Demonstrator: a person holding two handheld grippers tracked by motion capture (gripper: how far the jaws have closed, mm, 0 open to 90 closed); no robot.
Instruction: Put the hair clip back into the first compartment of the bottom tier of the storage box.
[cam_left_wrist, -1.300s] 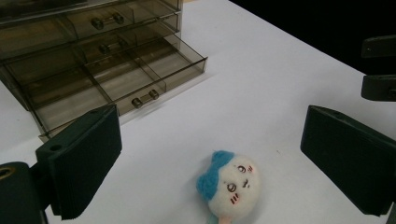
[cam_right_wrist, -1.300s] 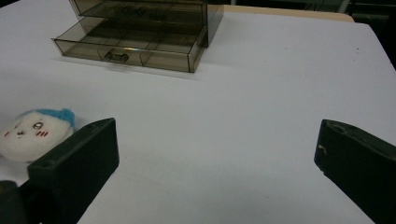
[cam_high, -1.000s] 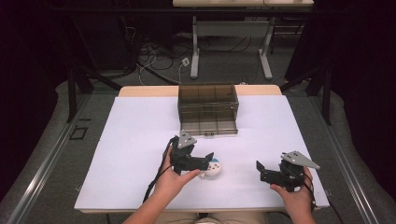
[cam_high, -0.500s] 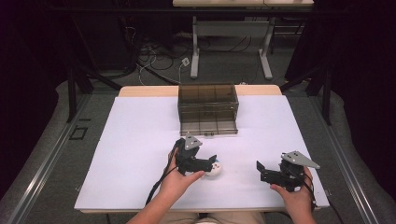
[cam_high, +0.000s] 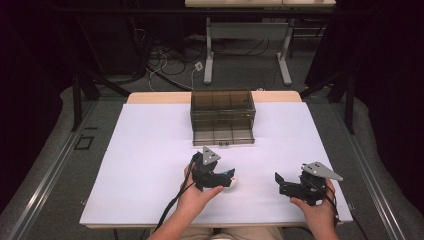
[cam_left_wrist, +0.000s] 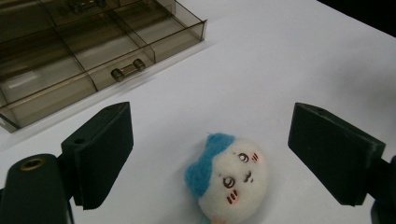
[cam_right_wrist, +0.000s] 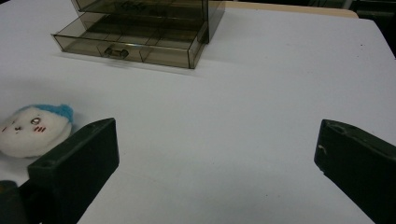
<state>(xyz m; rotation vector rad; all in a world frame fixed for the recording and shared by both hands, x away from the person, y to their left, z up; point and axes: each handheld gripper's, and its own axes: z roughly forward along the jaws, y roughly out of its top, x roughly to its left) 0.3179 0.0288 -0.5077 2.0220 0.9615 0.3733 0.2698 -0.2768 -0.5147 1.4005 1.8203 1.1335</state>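
Toy (cam_left_wrist: 231, 179), bottom cropped, between spread left tongs (cam_left_wrist: 233, 154).

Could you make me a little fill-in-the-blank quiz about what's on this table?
1. The felt toy has a white face and a tuft coloured ____.
2. The left gripper has its jaws ____ on either side of the toy.
3. The bottom drawer of the smoky plastic box is pulled ____.

Missing words: blue; open; out

Black tools (cam_high: 223, 176), grey triangular plates (cam_high: 210, 155)
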